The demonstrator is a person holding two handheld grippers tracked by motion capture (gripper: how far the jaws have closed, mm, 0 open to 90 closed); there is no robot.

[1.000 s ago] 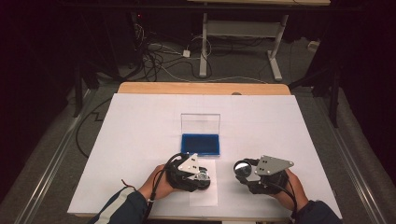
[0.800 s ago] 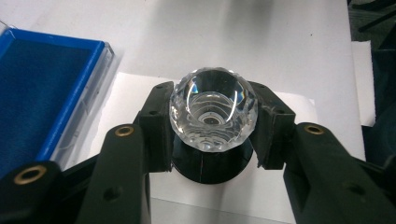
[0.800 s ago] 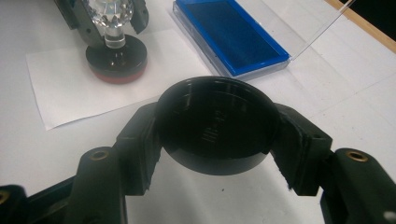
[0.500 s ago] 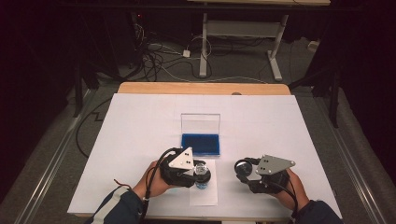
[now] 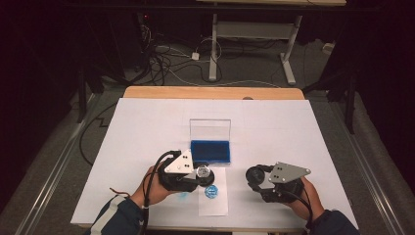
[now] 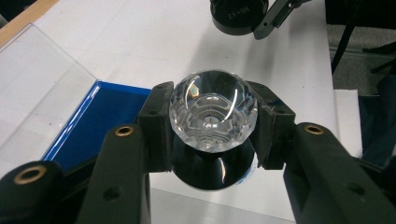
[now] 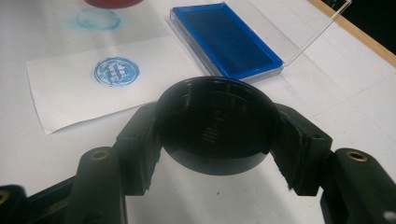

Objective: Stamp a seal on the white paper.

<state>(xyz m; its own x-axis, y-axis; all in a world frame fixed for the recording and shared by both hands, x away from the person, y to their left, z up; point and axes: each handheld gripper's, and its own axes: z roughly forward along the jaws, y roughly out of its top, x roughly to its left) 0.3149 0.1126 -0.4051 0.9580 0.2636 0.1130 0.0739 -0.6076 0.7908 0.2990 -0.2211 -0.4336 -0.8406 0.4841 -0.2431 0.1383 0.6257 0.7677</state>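
Two grips, both tight: left gripper (image 5: 195, 177) jaws clamp the crystal-knobbed stamp (image 6: 213, 112) above the paper (image 5: 213, 201) near the counter's (image 5: 147, 127) front edge, right gripper (image 5: 258, 180) jaws clamp its black cap (image 7: 215, 125). Wet ink could smear the print (image 7: 116, 71) if the stamp dips. Right gripper view resolves the print's pattern and ink pad (image 7: 227, 41); high view just a blue dot.

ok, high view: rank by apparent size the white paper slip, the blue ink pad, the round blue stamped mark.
1. White paper slip, largest.
2. Blue ink pad, a little smaller; the slip lies nearer the camera, so this gap is unsure.
3. Round blue stamped mark on the slip, clearly smallest.
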